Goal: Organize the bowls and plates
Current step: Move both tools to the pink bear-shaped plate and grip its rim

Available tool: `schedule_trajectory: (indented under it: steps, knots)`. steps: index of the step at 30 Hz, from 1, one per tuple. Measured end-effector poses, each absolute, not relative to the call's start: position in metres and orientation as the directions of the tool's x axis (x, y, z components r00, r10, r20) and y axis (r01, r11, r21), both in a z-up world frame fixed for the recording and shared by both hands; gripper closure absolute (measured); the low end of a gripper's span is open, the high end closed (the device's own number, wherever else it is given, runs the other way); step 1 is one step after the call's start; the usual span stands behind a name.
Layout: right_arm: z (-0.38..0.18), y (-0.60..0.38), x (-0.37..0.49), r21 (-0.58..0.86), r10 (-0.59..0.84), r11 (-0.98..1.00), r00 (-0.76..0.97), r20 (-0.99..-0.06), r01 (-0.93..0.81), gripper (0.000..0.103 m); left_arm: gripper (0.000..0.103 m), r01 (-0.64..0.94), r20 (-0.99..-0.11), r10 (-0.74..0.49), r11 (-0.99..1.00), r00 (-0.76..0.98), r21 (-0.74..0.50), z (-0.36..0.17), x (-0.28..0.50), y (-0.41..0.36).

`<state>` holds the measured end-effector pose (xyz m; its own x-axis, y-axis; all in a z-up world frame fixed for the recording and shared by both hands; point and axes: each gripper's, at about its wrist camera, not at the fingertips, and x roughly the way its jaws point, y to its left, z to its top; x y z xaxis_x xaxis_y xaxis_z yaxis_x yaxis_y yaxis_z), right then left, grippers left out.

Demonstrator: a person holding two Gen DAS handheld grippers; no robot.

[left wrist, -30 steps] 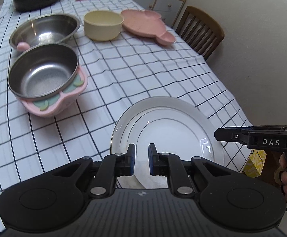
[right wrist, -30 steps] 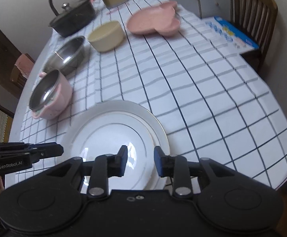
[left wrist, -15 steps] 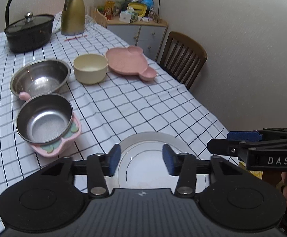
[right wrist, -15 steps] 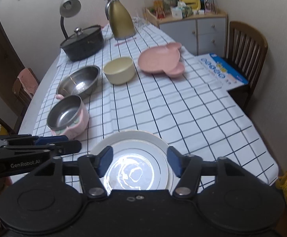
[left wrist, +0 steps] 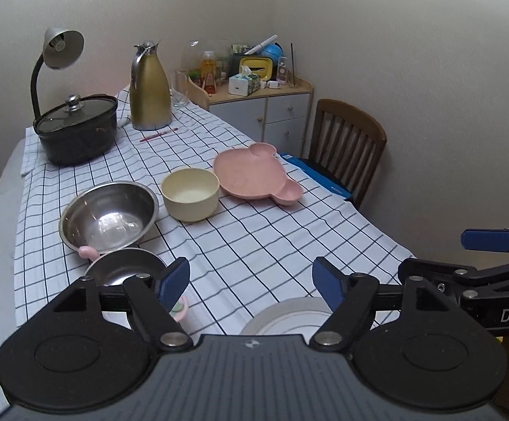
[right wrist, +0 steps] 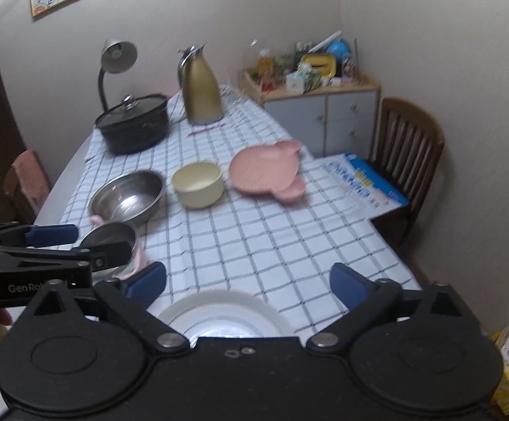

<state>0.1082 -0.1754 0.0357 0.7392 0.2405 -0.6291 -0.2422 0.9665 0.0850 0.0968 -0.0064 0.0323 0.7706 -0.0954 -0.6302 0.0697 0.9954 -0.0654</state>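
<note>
A white plate (left wrist: pixel 286 317) (right wrist: pixel 219 312) lies at the table's near edge, partly hidden under both grippers. A small steel bowl in a pink holder (left wrist: pixel 124 268) (right wrist: pixel 109 240) sits at the near left. Behind it stand a large steel bowl (left wrist: pixel 109 215) (right wrist: pixel 126 198), a cream bowl (left wrist: pixel 189 193) (right wrist: pixel 198 182) and a pink bear-shaped plate (left wrist: pixel 254 175) (right wrist: pixel 265 172). My left gripper (left wrist: pixel 251 282) is open and empty above the plate's near side. My right gripper (right wrist: pixel 247 280) is open and empty beside it; it also shows in the left wrist view (left wrist: pixel 472 256).
At the far end of the checked tablecloth (left wrist: pixel 254 242) stand a black lidded pot (left wrist: pixel 75 131), a gold jug (left wrist: pixel 149 87) and a desk lamp (left wrist: pixel 58 49). A wooden chair (left wrist: pixel 349 140) and a cluttered cabinet (left wrist: pixel 272 112) are at the right.
Both grippers have risen and pulled back from the white plate, and both have opened wide. The plate stays on the table.
</note>
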Motion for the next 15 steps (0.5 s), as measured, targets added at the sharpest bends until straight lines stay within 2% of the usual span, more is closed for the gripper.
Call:
schedule_trajectory:
  steps: [15]
  knots:
    - [0.019, -0.164, 0.196, 0.091, 0.184, 0.982, 0.724, -0.665, -0.166, 0.000, 0.026, 0.010, -0.667, -0.014, 1.000, 0.745, -0.010, 0.031, 0.217, -0.002]
